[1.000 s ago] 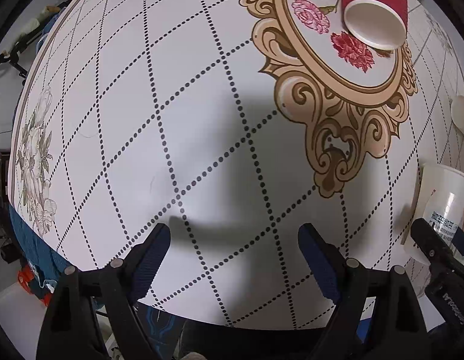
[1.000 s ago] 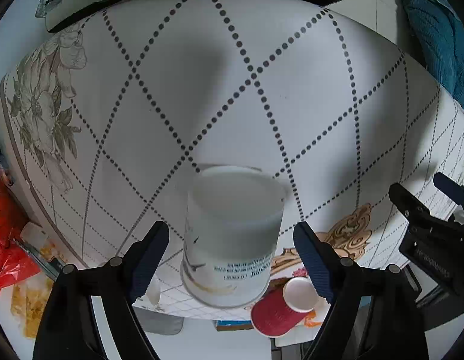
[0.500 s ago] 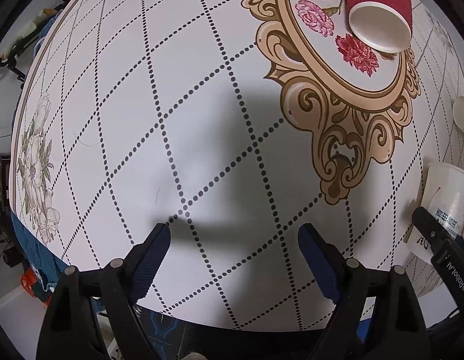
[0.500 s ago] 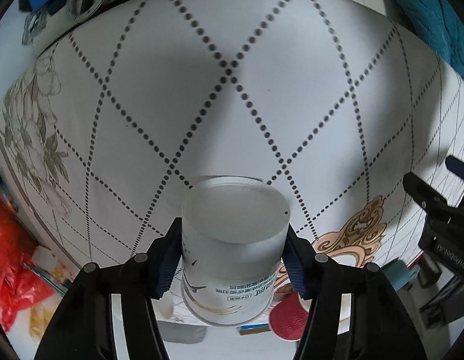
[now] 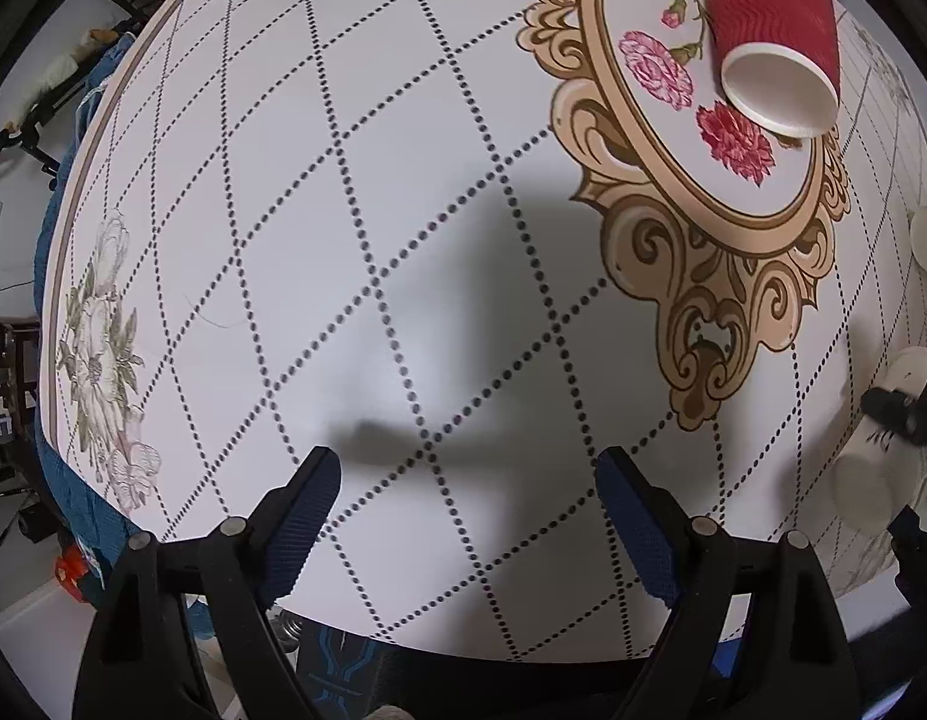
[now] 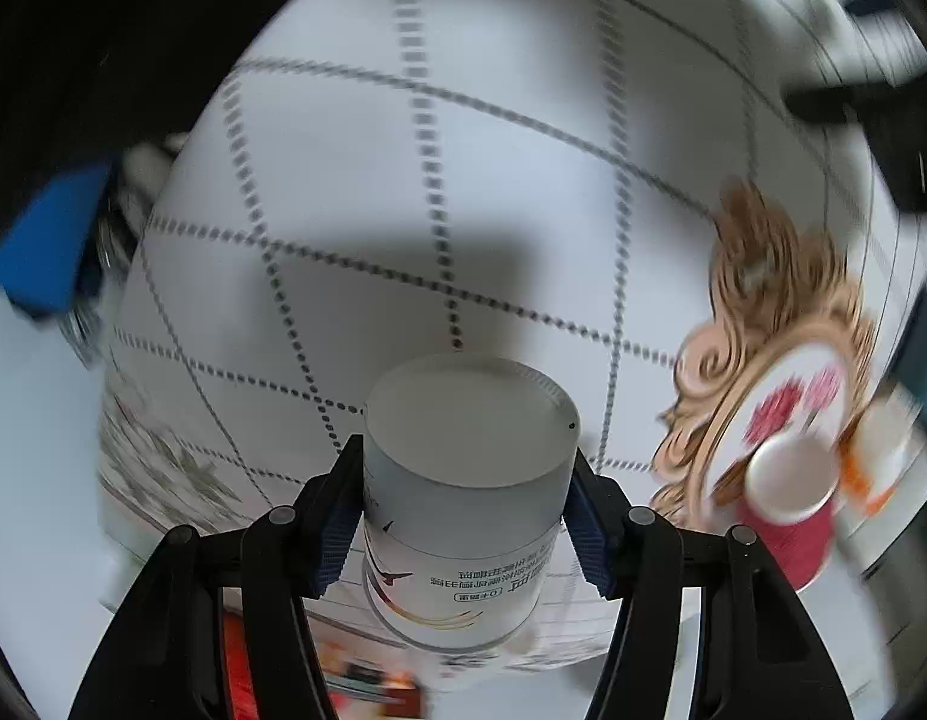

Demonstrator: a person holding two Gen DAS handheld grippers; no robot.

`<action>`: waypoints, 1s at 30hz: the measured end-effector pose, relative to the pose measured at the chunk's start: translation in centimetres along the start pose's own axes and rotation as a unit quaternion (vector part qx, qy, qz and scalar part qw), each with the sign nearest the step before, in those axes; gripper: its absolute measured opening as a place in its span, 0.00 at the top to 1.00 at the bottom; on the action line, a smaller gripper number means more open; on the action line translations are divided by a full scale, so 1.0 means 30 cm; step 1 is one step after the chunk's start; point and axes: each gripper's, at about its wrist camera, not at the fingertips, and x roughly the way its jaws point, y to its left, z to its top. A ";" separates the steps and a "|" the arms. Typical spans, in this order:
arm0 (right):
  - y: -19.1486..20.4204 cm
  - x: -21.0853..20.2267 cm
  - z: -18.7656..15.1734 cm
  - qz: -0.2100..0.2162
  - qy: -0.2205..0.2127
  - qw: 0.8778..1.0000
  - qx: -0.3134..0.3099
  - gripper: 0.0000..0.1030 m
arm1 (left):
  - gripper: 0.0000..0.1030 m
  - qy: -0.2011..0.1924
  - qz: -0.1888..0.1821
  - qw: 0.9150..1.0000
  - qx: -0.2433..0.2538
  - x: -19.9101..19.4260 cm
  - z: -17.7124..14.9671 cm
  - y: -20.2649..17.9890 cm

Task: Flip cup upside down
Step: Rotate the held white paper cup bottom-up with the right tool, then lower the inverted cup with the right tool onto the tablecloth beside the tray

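My right gripper [image 6: 466, 510] is shut on a white plastic cup [image 6: 463, 480] with printed text, its flat base toward the camera, held above the table. In the left wrist view the same cup [image 5: 877, 462] shows blurred at the far right edge, gripped by the right gripper's black fingers [image 5: 901, 414]. My left gripper [image 5: 466, 516] is open and empty, hovering over the table's near edge. A red ribbed paper cup [image 5: 769, 54] lies on its side on the floral medallion; it shows blurred in the right wrist view [image 6: 790, 510].
The round table [image 5: 403, 240] has a white cloth with a dotted diamond grid and a gold-framed floral medallion [image 5: 715, 192]. A white spoon-like object [image 5: 925, 234] lies at the right edge. Blue fabric [image 5: 61, 480] hangs at the left edge.
My right gripper closed on the white cup, lifted it and is swinging; its view is now motion-blurred. The left gripper stayed open and barely moved.
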 end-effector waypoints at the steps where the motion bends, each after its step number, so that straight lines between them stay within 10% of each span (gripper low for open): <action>1: -0.034 -0.001 -0.003 0.016 0.001 1.000 0.021 0.39 | 0.16 0.001 0.000 1.000 -0.001 -0.001 0.005 0.010; 8: -0.214 0.035 -0.056 0.130 0.010 0.979 0.156 0.39 | 0.16 -0.002 0.002 1.000 0.001 -0.029 0.023 0.062; 16: -0.424 0.089 -0.126 0.267 0.002 0.909 0.319 0.39 | 0.16 -0.005 0.005 1.000 0.011 -0.049 0.036 0.072; 30: -0.679 0.225 -0.312 0.447 -0.044 0.703 0.551 0.39 | 0.16 -0.010 0.011 0.999 0.032 -0.045 0.022 -0.001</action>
